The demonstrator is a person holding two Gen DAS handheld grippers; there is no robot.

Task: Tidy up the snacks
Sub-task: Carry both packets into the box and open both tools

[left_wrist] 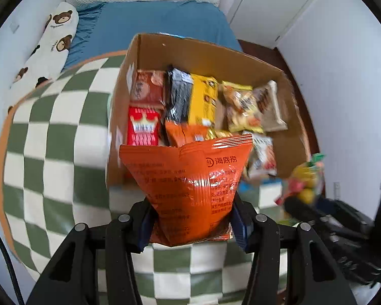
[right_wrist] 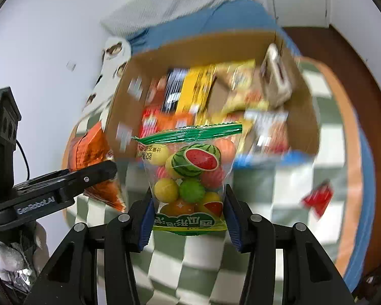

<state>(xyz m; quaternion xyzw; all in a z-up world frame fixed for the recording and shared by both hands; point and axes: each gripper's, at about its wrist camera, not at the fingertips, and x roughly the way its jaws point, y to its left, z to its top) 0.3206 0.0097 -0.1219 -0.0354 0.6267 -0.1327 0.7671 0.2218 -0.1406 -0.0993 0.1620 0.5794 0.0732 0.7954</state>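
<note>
My left gripper (left_wrist: 190,218) is shut on an orange snack bag (left_wrist: 190,185) and holds it upright just in front of the open cardboard box (left_wrist: 216,53). The box holds several snack packs, red, black, yellow and orange. My right gripper (right_wrist: 188,211) is shut on a clear bag of fruit-shaped gum balls (right_wrist: 190,175), also held in front of the box (right_wrist: 302,117). The left gripper with the orange bag (right_wrist: 94,152) shows at the left of the right wrist view. The gum bag (left_wrist: 304,180) shows blurred at the right of the left wrist view.
The box stands on a green and white checkered blanket (left_wrist: 50,152) on a bed with a blue sheet (left_wrist: 152,25). A bear-print pillow (left_wrist: 50,43) lies at the far left. A small red packet (right_wrist: 317,200) lies on the blanket right of the box.
</note>
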